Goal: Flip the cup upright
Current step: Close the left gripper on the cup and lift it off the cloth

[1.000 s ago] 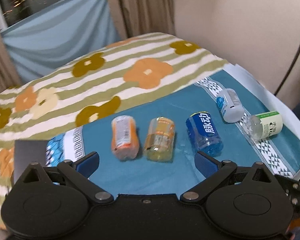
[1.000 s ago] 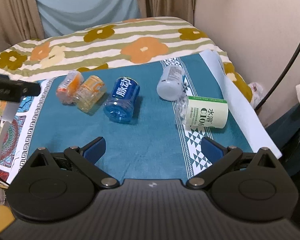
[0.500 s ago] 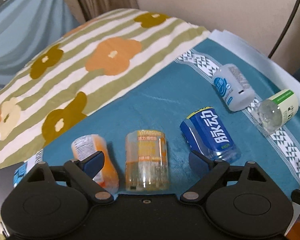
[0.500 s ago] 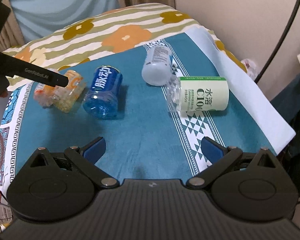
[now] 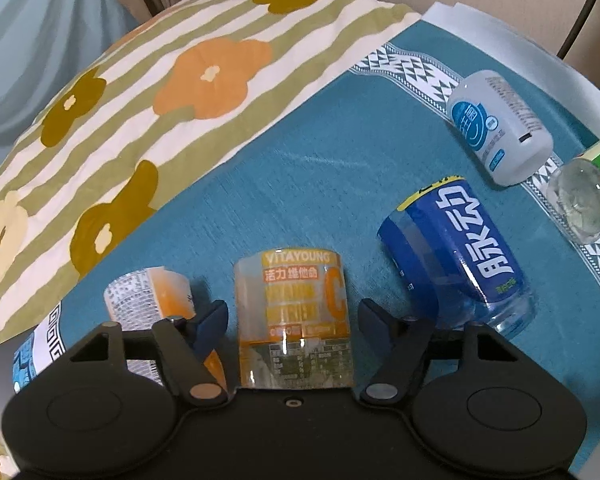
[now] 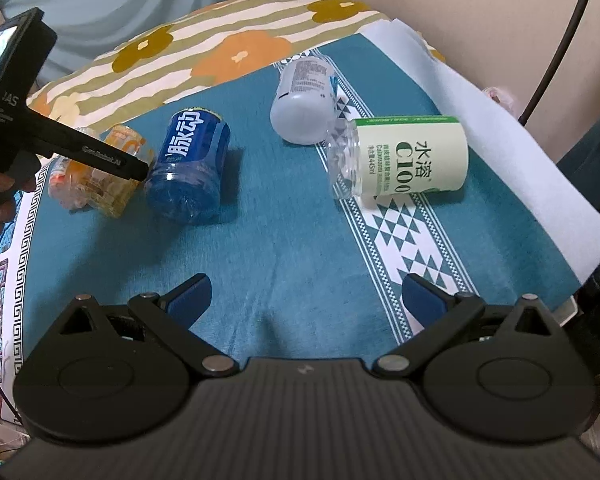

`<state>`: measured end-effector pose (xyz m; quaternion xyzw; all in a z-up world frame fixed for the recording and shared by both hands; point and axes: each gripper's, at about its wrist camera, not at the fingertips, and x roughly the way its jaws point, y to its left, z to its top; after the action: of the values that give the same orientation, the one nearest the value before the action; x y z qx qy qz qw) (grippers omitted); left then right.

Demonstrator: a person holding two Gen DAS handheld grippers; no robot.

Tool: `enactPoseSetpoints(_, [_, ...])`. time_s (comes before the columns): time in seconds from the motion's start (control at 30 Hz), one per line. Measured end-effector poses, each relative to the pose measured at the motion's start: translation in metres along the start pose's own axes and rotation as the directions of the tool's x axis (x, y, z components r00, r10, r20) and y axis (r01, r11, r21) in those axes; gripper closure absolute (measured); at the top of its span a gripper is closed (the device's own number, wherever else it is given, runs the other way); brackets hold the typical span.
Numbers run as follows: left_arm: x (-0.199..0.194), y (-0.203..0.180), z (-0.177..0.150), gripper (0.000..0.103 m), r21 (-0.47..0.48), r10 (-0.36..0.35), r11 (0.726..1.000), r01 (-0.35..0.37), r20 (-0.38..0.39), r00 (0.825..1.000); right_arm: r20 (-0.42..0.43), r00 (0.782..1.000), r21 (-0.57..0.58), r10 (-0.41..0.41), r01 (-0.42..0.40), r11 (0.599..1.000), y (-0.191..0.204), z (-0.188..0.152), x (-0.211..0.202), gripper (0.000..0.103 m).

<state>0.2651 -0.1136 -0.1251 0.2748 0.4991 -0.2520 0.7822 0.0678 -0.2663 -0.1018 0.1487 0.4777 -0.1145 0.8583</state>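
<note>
Several cups cut from drink bottles lie on their sides on a teal cloth (image 5: 300,184). The yellow VITAYOUNG cup (image 5: 294,312) lies between the open fingers of my left gripper (image 5: 292,320), not clamped. An orange cup (image 5: 148,300) lies just left of it, a blue cup (image 5: 456,256) to its right. Farther right lie a white cup (image 5: 496,128) and a green-labelled clear cup (image 5: 584,196). In the right wrist view my right gripper (image 6: 304,300) is open and empty, well short of the blue cup (image 6: 188,164), white cup (image 6: 304,104) and green-labelled cup (image 6: 400,156).
A striped floral quilt (image 5: 148,92) borders the teal cloth at the back. A white sheet edge (image 6: 492,120) runs along the right side. The left gripper's body (image 6: 60,148) reaches in from the left in the right wrist view. A black cable (image 6: 560,40) hangs at the wall.
My left gripper has moved forward and down until the yellow cup sits between its open fingers. My right gripper has come a little closer to the cups and stays open.
</note>
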Motion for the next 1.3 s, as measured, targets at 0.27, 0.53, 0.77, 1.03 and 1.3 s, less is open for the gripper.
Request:
enactPoseSetpoints(0.27, [0.003,0.002,0.002,0.04,-0.018,-0.009,1.0,0.009,-0.004,1.0,-0.005,1.0,0.009,0.006,-0.006,1.0,-0.001,0.002,0.004,0.0])
enactPoseSetpoints(0.53, [-0.014,0.001,0.003,0.04,-0.042,-0.002,0.999,0.002,-0.001,1.0,0.008,1.0,0.012,0.022,-0.022,1.0,-0.004,0.005,-0.001,0.0])
enactPoseSetpoints(0.77, [-0.045,-0.008,-0.008,0.04,-0.095,-0.006,0.995,0.007,0.007,1.0,0.025,0.999,-0.017,0.048,-0.048,0.999,-0.006,0.011,-0.013,0.0])
enactPoseSetpoints(1.03, [-0.097,-0.028,-0.041,0.04,-0.243,-0.006,0.97,0.013,0.031,0.999,0.038,0.994,-0.079,0.1,-0.097,0.992,-0.013,0.022,-0.029,0.0])
enactPoseSetpoints(1.3, [-0.119,-0.055,-0.079,0.04,-0.426,0.0,0.905,0.017,0.038,0.999,0.03,0.984,-0.173,0.176,-0.168,0.97,-0.014,0.022,-0.038,0.0])
